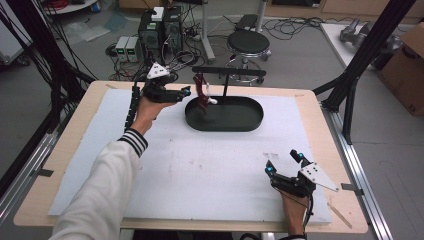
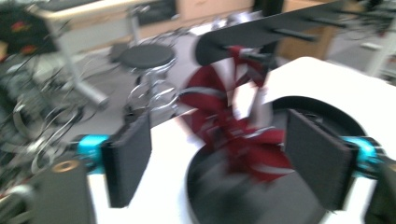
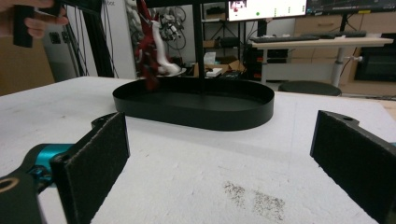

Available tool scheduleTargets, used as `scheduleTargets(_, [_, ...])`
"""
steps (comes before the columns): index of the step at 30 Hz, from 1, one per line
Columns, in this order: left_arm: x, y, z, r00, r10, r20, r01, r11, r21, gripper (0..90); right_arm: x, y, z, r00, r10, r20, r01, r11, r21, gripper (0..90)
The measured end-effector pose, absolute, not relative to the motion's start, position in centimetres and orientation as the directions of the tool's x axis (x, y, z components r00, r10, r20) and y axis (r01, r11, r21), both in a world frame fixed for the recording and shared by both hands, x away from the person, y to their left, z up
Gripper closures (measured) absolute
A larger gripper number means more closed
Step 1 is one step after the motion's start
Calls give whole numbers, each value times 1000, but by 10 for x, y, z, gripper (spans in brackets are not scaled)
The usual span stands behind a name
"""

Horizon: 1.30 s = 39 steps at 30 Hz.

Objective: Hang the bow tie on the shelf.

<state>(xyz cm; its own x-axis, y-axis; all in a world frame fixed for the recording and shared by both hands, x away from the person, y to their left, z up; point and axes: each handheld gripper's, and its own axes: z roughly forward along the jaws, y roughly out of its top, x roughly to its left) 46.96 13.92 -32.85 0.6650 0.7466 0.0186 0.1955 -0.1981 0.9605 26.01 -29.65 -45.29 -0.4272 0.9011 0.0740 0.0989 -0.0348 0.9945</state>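
Note:
A black oval tray (image 1: 225,126) sits at the back middle of the white mat, with a black T-shaped stand (image 1: 229,73) rising from it. A dark red and white striped cloth (image 1: 201,93) hangs from the left end of the stand's bar down into the tray. My left gripper (image 1: 181,85) is open just left of the cloth. In the left gripper view, the blurred cloth (image 2: 229,135) lies beyond the wide-apart jaws of that gripper (image 2: 223,158), not between them. My right gripper (image 1: 283,161) rests open near the mat's front right, aimed at the tray (image 3: 196,112) and cloth (image 3: 148,51).
A white mat (image 1: 200,165) covers the wooden table. A dark smudge (image 3: 254,198) marks the mat in front of my right gripper. Beyond the table stand a black stool (image 1: 248,44), computer boxes (image 1: 160,30) and cables. Black frame posts (image 1: 350,85) rise at the right.

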Motion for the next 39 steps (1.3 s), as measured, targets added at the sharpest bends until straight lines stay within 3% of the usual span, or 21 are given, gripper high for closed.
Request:
scheduleTargets(10, [411, 191, -343, 687, 720, 96, 41, -171, 984, 173, 258, -296, -453, -431, 900, 65, 82, -32, 996, 35])
scheduleTargets(25, [319, 260, -410, 650, 759, 31, -4, -38, 999, 158, 257, -293, -453, -418, 908, 43, 69, -16, 997, 35])
scheduleTargets(39, [292, 278, -449, 617, 787, -32, 23, 23, 999, 158, 256, -294, -454, -415, 909, 47, 62, -24, 998, 35])
